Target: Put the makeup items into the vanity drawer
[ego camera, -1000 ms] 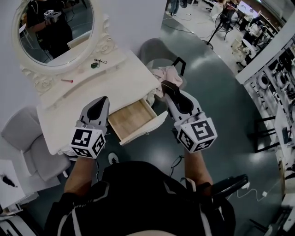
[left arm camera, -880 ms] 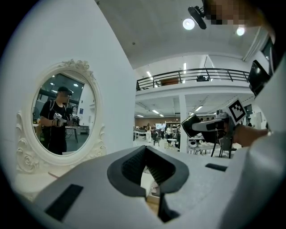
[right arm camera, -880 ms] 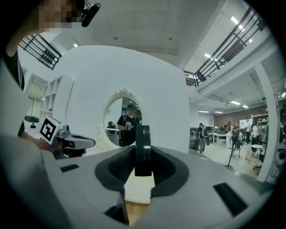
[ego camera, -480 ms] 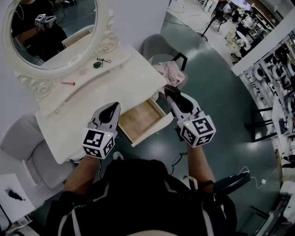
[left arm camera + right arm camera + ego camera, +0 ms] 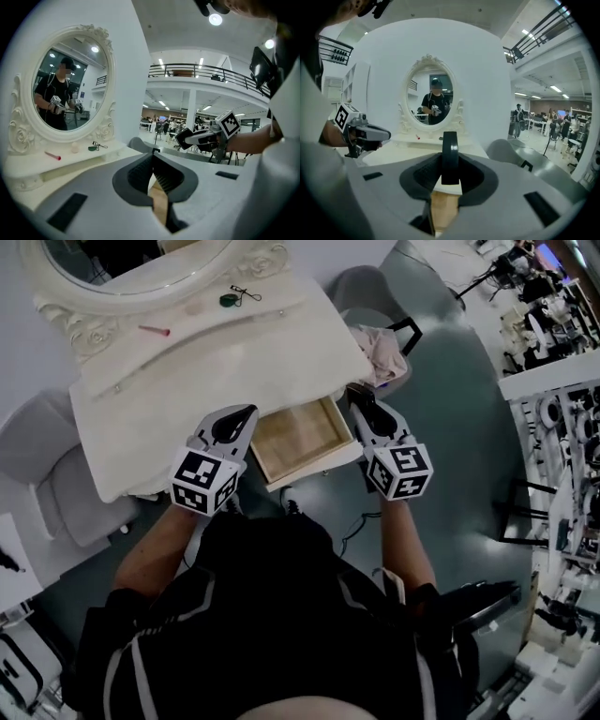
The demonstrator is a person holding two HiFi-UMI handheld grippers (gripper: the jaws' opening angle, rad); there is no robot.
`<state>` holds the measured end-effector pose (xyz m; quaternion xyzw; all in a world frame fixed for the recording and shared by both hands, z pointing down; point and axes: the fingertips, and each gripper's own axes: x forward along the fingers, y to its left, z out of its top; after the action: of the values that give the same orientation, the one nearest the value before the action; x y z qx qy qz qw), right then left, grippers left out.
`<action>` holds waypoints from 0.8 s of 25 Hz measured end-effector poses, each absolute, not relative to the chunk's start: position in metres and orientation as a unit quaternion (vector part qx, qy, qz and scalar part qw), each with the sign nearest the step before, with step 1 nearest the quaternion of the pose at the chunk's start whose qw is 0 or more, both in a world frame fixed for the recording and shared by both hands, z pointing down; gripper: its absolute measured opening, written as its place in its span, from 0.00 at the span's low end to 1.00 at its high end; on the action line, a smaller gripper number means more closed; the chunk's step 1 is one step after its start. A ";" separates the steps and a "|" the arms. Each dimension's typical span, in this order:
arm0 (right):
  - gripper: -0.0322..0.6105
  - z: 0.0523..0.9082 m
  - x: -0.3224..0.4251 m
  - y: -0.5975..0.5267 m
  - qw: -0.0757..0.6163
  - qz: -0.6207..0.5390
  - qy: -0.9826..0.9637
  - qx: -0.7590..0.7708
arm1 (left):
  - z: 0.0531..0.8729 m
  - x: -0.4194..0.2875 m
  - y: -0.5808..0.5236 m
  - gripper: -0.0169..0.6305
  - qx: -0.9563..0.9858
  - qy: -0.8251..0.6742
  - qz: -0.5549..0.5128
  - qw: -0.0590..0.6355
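Head view is dim and low-contrast, with soft shadow under the front edge of the vanity (image 5: 169, 409). Gripper views: heavy fisheye, black corners, ceiling lights (image 5: 215, 19) flaring, foreground soft.

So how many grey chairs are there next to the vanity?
2. The left chair stands left of the vanity; the right chair, bearing a pink cloth, past its far right corner. None looks hidden.

No text, brand, number or label can be read in any view. The only printed signs are black-and-white square patterns on the marker cube (image 5: 204, 481) of the left hand-held gripper (image 5: 246, 414) and on the marker cube (image 5: 399, 472) of the right hand-held gripper (image 5: 356, 395). They carry no letters or digits.
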<state>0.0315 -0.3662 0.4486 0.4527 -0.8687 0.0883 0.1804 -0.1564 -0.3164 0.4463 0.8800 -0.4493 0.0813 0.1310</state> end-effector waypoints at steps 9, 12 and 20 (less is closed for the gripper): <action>0.21 0.542 0.025 -0.383 0.251 0.093 -0.899 0.345 | 0.488 -0.142 -0.304 0.03 0.842 -0.501 0.093 0.179; 0.21 0.574 0.017 -0.379 0.282 0.089 -0.911 0.286 | 0.501 -0.137 -0.296 0.03 0.833 -0.512 0.091 0.189; 0.21 0.648 0.012 -0.376 0.366 0.076 -0.909 0.186 | 0.525 -0.138 -0.276 0.03 0.779 -0.578 0.096 0.224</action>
<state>0.0124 -0.3762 0.6478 0.1865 -0.9086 0.0757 0.3661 -0.1378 -0.2759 0.5251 0.7788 -0.5778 0.0963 0.2242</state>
